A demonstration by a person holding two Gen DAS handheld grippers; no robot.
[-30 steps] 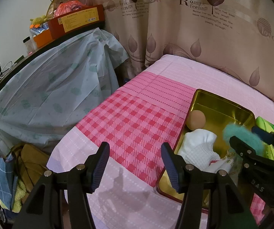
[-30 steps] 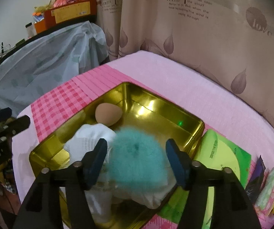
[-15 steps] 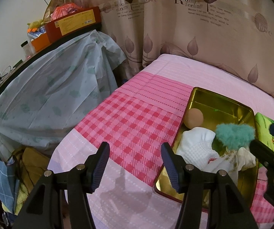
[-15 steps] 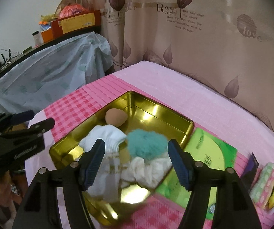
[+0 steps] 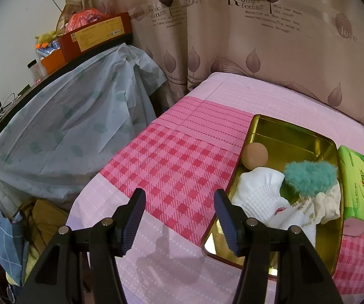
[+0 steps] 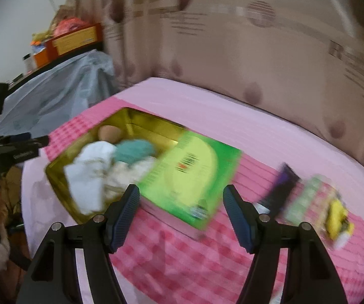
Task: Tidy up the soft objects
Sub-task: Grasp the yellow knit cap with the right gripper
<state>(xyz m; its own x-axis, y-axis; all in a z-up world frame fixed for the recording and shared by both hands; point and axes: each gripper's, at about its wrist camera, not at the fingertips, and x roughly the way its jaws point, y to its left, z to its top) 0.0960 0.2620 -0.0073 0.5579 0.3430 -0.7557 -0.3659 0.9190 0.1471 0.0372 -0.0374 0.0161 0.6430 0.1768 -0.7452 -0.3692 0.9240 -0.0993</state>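
A fluffy teal pompom (image 5: 310, 178) lay on white socks (image 5: 260, 195) in the gold tin (image 5: 291, 136); the right tool (image 6: 180, 211), empty and gaping, had released it and withdrawn.

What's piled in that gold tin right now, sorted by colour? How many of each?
In the gold tin:
Tan: 1, the round ball
Teal: 1, the fluffy puff
White: 2, the ribbed sock and the printed white cloth
Total: 4
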